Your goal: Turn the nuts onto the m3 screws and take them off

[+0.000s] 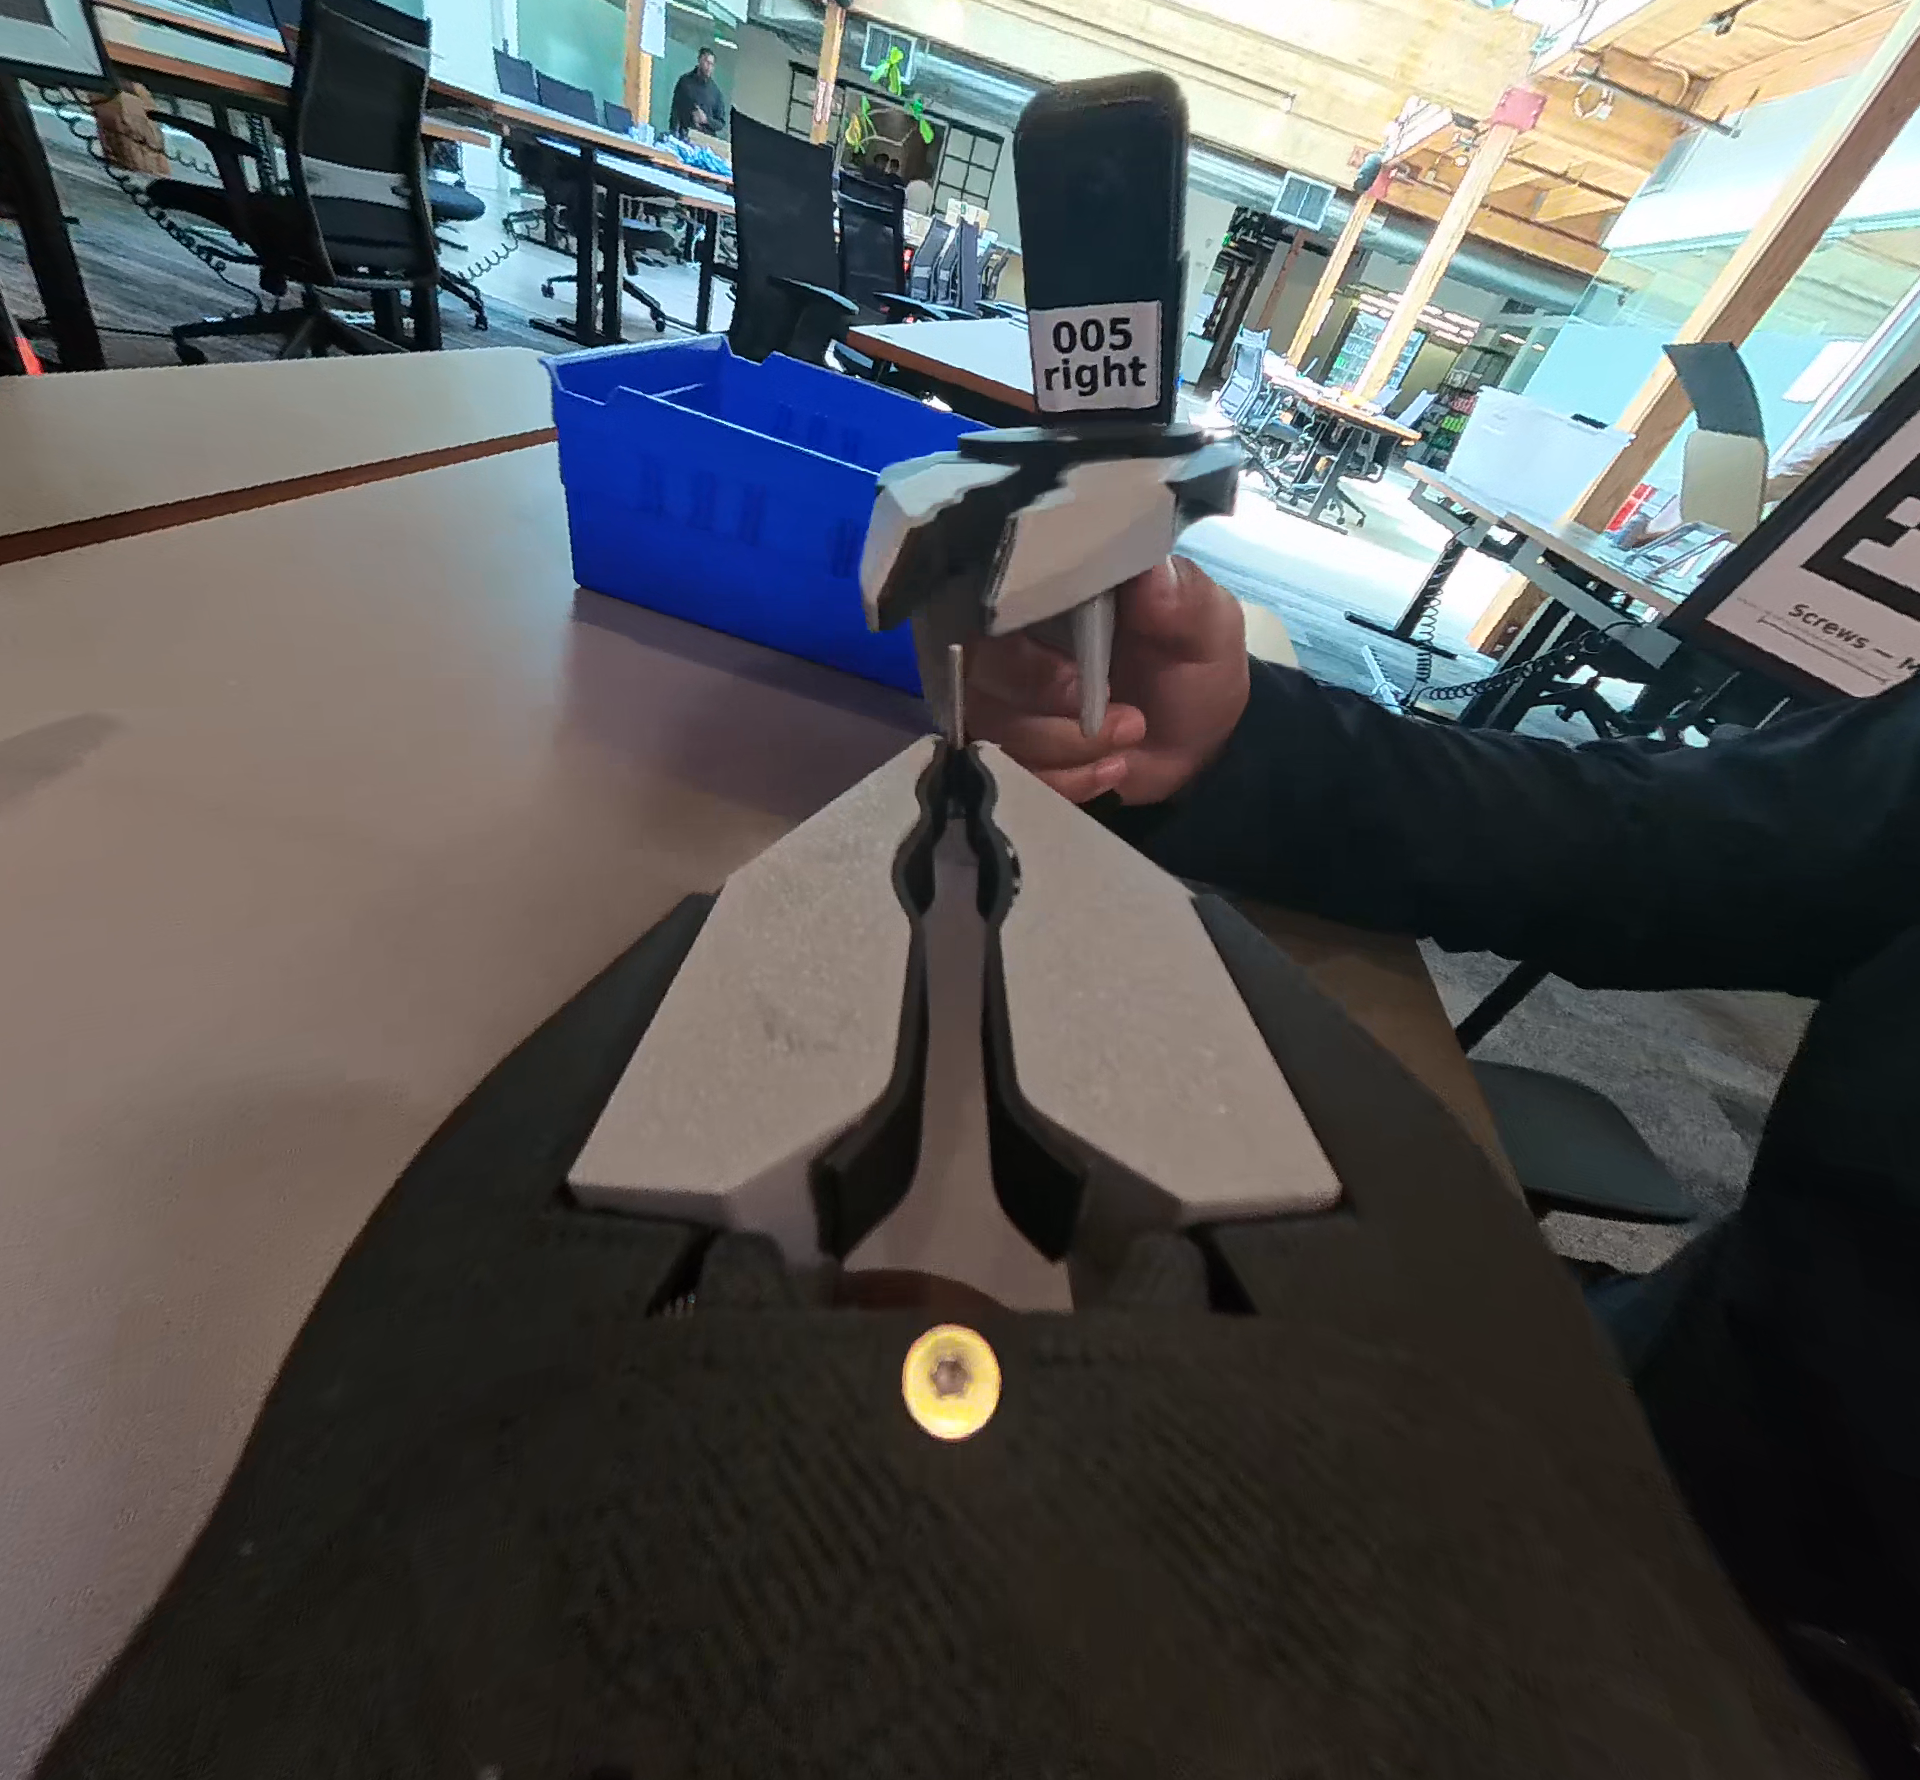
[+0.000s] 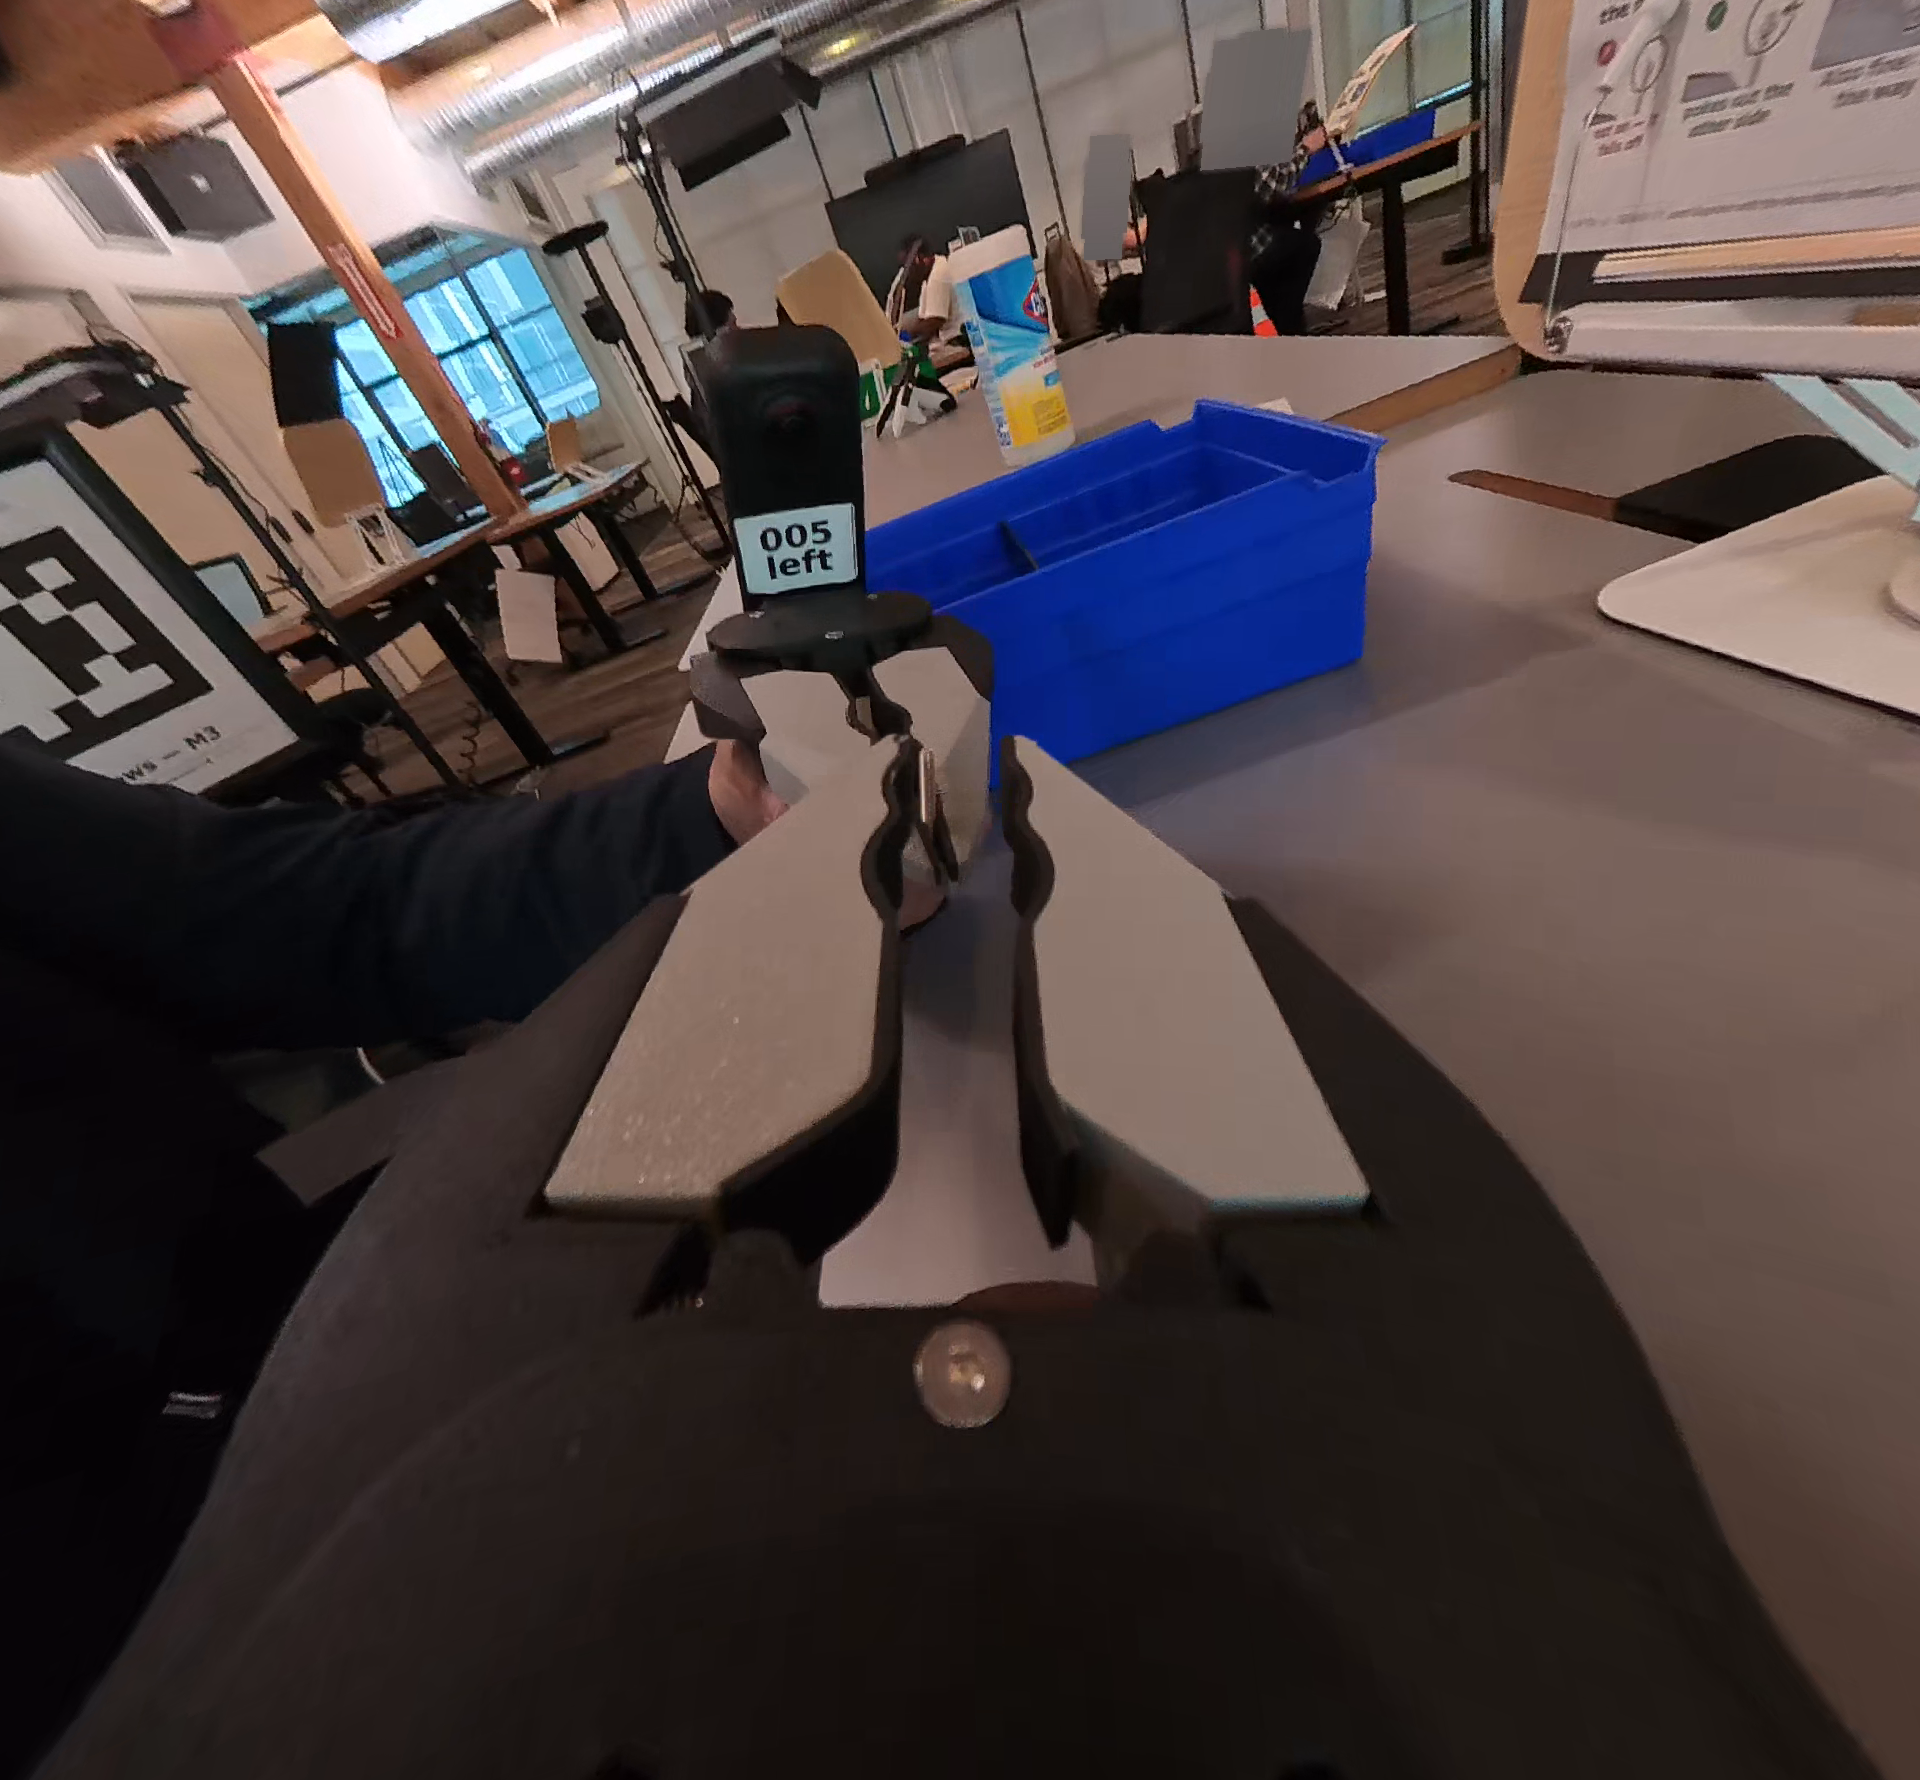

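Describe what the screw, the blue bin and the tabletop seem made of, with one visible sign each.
Screw: likely metal, silvery with a dull sheen. Blue bin: probably moulded plastic, uniform colour, slotted walls. Tabletop: looks like smooth grey laminate; core cannot be told.

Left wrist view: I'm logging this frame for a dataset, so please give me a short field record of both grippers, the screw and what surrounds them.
left gripper: shut on the screw's lower end
screw: thin, upright, rising from the left fingertips
right gripper: jaws apart, tips at the screw's upper end
nut: too small to make out
hand: holds the right gripper's handle
blue bin: divided, on the table behind both grippers
table: grey top
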`<action>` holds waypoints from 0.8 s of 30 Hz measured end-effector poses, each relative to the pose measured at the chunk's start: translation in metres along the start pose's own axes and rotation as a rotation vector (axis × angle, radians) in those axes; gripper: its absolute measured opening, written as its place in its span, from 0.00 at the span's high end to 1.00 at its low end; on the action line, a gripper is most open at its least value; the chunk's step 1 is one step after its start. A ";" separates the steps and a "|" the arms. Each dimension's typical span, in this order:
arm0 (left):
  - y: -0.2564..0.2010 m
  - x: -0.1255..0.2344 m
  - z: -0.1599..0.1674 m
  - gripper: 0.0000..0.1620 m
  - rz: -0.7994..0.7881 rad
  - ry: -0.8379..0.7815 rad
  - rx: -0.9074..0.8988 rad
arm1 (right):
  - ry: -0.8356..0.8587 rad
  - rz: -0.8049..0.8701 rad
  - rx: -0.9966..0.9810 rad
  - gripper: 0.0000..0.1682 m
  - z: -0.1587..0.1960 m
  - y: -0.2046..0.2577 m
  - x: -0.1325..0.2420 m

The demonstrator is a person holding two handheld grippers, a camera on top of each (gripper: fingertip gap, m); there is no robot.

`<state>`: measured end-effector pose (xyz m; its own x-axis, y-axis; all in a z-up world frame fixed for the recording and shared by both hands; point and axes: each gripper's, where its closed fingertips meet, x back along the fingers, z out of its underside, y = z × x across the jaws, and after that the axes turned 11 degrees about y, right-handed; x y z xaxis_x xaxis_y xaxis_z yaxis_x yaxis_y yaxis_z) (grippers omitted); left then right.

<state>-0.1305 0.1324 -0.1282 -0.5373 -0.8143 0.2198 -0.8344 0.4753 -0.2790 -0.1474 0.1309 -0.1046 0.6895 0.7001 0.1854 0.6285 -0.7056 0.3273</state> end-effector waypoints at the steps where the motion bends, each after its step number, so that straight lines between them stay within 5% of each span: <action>1: -0.002 -0.001 0.000 1.00 0.005 0.001 -0.001 | 0.010 0.000 0.006 0.92 0.002 0.001 -0.002; 5: 0.000 -0.003 0.002 1.00 -0.003 0.013 0.006 | 0.024 -0.020 0.002 1.00 0.004 0.005 -0.007; 24: -0.001 -0.007 0.008 1.00 -0.006 0.043 -0.004 | 0.081 -0.007 -0.011 0.96 0.014 0.003 -0.015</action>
<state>-0.1245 0.1354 -0.1366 -0.5366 -0.8022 0.2618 -0.8383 0.4713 -0.2741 -0.1511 0.1166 -0.1197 0.6534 0.7122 0.2567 0.6291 -0.6994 0.3392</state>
